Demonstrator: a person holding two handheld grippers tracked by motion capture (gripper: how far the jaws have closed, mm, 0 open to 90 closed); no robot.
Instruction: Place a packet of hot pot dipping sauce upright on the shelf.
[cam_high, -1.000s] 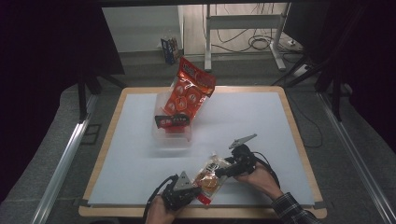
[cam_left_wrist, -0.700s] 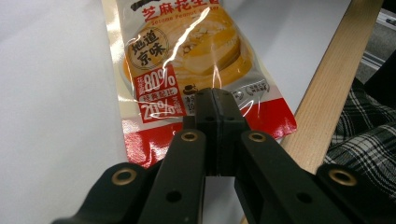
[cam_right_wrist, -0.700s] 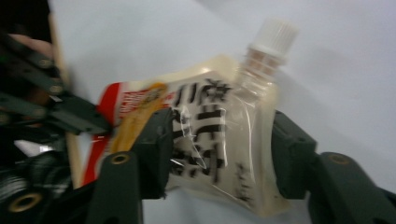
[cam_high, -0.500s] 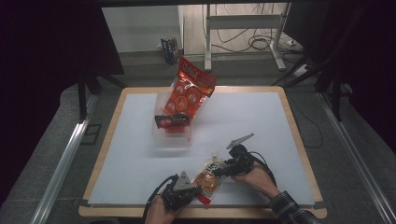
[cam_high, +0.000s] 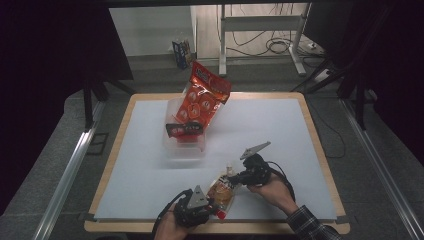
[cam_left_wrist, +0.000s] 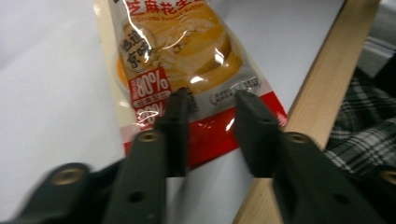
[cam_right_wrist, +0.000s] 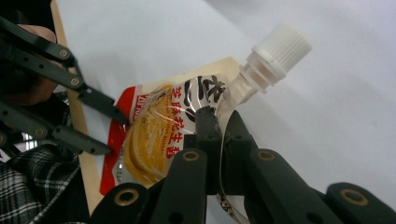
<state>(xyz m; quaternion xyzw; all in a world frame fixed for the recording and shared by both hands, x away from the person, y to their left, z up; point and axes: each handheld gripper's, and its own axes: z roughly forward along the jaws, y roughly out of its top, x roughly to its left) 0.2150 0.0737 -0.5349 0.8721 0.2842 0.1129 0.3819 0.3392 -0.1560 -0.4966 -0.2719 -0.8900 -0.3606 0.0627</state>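
Our right gripper has just closed on the yellow spouted sauce pouch near its white cap. Our left gripper has just opened, jaws straddling the pouch's red bottom edge without pressing. We judge the handover nearly done; carrying the pouch off the counter remains.

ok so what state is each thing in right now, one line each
spout pouch: lying flat near the table's front edge, white cap on
right gripper: jaws just closed, shut on the pouch's edge near the spout
left gripper: jaws just opened, apart over the pouch's red bottom end
red snack bag: leaning upright in the clear tub
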